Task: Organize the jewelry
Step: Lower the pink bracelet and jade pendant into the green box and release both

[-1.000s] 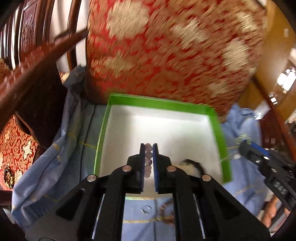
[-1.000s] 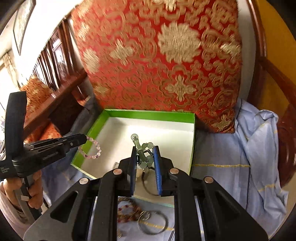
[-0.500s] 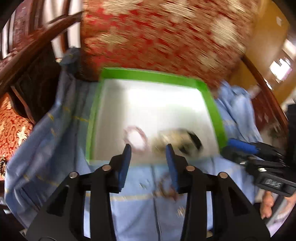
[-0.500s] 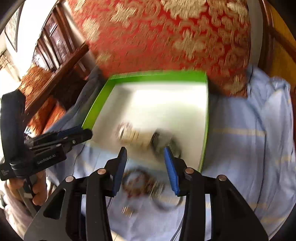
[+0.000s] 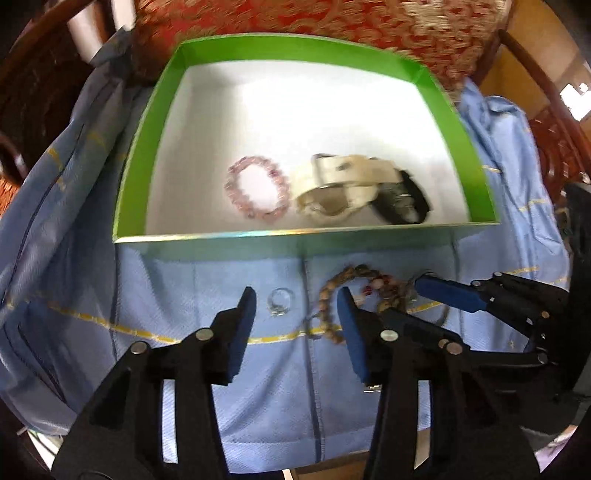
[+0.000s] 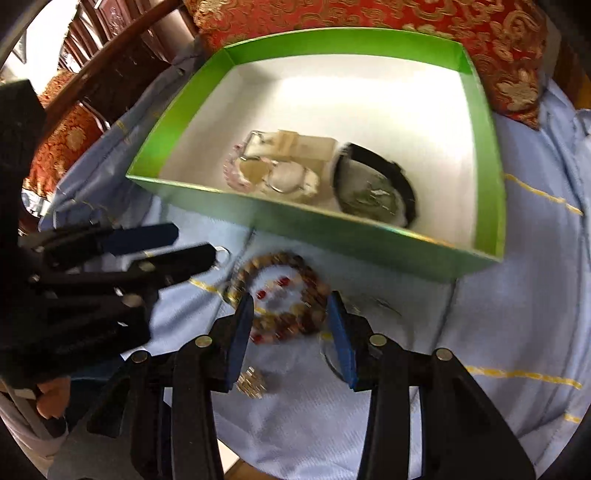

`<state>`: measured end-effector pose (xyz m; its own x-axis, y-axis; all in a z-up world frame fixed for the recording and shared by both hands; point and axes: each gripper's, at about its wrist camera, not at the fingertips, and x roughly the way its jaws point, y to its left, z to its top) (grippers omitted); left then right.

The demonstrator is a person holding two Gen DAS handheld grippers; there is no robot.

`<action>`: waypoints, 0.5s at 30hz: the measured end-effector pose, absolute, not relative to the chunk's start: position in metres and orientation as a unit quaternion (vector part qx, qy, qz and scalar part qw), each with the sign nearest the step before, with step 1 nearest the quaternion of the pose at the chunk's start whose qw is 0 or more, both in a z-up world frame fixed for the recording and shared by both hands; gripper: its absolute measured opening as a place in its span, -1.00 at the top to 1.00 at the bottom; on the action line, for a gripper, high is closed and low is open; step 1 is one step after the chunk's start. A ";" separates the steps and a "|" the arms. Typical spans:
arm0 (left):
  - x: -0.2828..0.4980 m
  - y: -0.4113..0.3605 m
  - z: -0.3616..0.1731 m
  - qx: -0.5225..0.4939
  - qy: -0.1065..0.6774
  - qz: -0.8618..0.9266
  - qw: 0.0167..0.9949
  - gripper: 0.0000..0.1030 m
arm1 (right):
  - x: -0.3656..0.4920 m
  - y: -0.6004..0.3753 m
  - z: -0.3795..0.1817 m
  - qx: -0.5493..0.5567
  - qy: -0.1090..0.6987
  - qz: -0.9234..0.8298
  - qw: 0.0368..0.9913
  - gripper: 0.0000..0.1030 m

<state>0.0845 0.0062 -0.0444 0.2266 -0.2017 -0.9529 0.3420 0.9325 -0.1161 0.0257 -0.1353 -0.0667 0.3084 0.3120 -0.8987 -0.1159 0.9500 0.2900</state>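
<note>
A green box [image 5: 306, 238] [image 6: 280, 218] with a white floor holds a pink bead bracelet [image 5: 255, 192], a white-strapped watch [image 5: 341, 186] [image 6: 284, 173] and a black band with green pieces [image 5: 400, 199] [image 6: 373, 188]. On the blue cloth before it lie a small clear ring [image 5: 281, 301] and a brown bead bracelet with red beads [image 5: 364, 291] [image 6: 284, 306]. My left gripper [image 5: 297, 302] is open and empty above the ring. My right gripper [image 6: 290, 310] is open and straddles the brown bracelet. A small gold piece [image 6: 252, 382] lies near it.
A red and gold cushion [image 6: 369, 14] stands behind the box against a dark wooden chair frame [image 6: 110, 70]. The blue cloth [image 6: 517, 295] covers the seat. A thin wire hoop [image 6: 334, 363] lies by the right finger.
Both grippers opened and dropped the pink bracelet and the green-bead piece into the box. Both then pulled back and down over the cloth in front of the box.
</note>
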 end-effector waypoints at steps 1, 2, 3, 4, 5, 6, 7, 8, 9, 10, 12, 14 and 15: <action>0.087 0.010 -0.046 0.055 0.601 -0.165 0.780 0.00 | 0.028 -0.132 -0.065 0.080 0.569 0.135 0.807 0.19; 0.088 0.014 -0.047 0.051 0.603 -0.160 0.779 -0.01 | 0.030 -0.126 -0.066 0.070 0.565 0.137 0.810 0.19; 0.090 0.017 -0.048 0.047 0.606 -0.157 0.778 -0.02 | 0.033 -0.118 -0.069 0.052 0.563 0.139 0.813 0.19; 0.090 0.019 -0.049 0.045 0.608 -0.154 0.778 -0.06 | 0.036 -0.113 -0.072 0.041 0.563 0.138 0.813 0.19; 0.090 0.020 -0.050 0.046 0.608 -0.153 0.778 -0.09 | 0.038 -0.107 -0.074 0.031 0.566 0.136 0.813 0.18; 0.090 0.021 -0.050 0.048 0.609 -0.152 0.777 -0.13 | 0.040 -0.106 -0.077 0.021 0.567 0.131 0.813 0.18; 0.089 0.021 -0.051 0.049 0.609 -0.153 0.777 -0.15 | 0.041 -0.102 -0.081 0.008 0.572 0.125 0.811 0.18; 0.089 0.022 -0.052 0.051 0.610 -0.153 0.776 -0.15 | 0.042 -0.100 -0.084 -0.003 0.573 0.119 0.811 0.18; 0.088 0.022 -0.051 0.052 0.610 -0.154 0.775 -0.15 | 0.042 -0.098 -0.085 -0.013 0.574 0.114 0.810 0.20; 0.088 0.022 -0.052 0.053 0.611 -0.154 0.775 -0.15 | 0.042 -0.098 -0.085 -0.014 0.578 0.113 0.808 0.38; 0.088 0.022 -0.053 0.053 0.612 -0.155 0.774 -0.15 | 0.041 -0.103 -0.086 -0.005 0.586 0.106 0.803 0.66; 0.088 0.023 -0.052 0.052 0.612 -0.158 0.774 -0.15 | 0.041 -0.109 -0.082 0.008 0.585 0.106 0.804 0.84; 0.088 0.023 -0.052 0.052 0.612 -0.159 0.773 -0.15 | 0.041 -0.114 -0.077 0.009 0.581 0.097 0.808 0.84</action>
